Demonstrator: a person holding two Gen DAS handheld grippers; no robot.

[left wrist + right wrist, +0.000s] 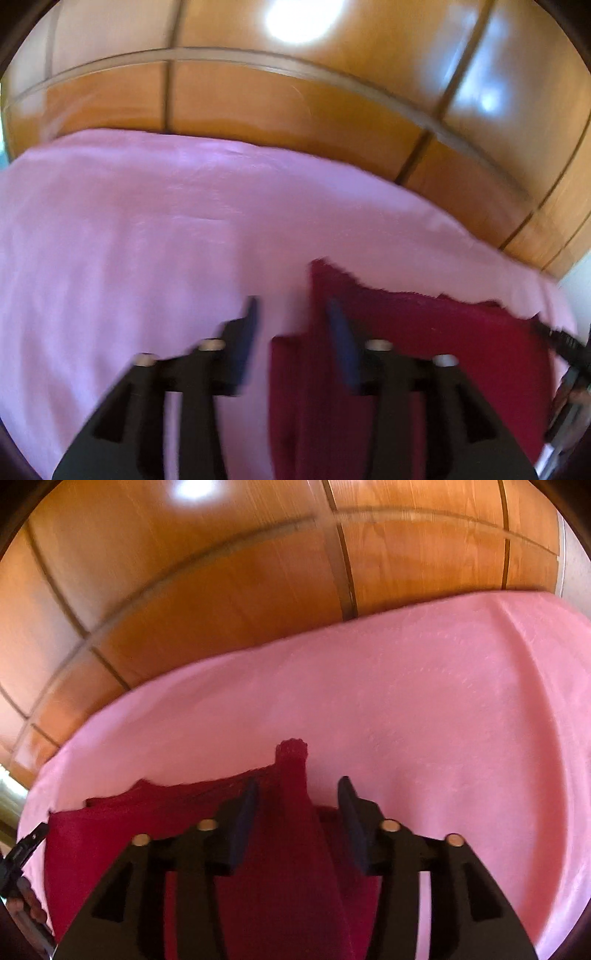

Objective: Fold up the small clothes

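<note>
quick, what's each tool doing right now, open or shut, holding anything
Left tool: open, holding nothing, over the left edge of the dark red garment.
Right tool: open, a raised fold of the garment between its fingers, not pinched.

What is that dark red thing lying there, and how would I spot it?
Find the pink sheet in front of the wooden wardrobe. On its near side lies a dark red garment, the only deep-coloured cloth there, with a narrow strip rising between the right gripper's open jaws.

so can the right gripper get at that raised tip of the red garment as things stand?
Probably yes. The right gripper is open, and the red garment sends its raised tip up between the fingers, with nothing but pink sheet around it.
</note>
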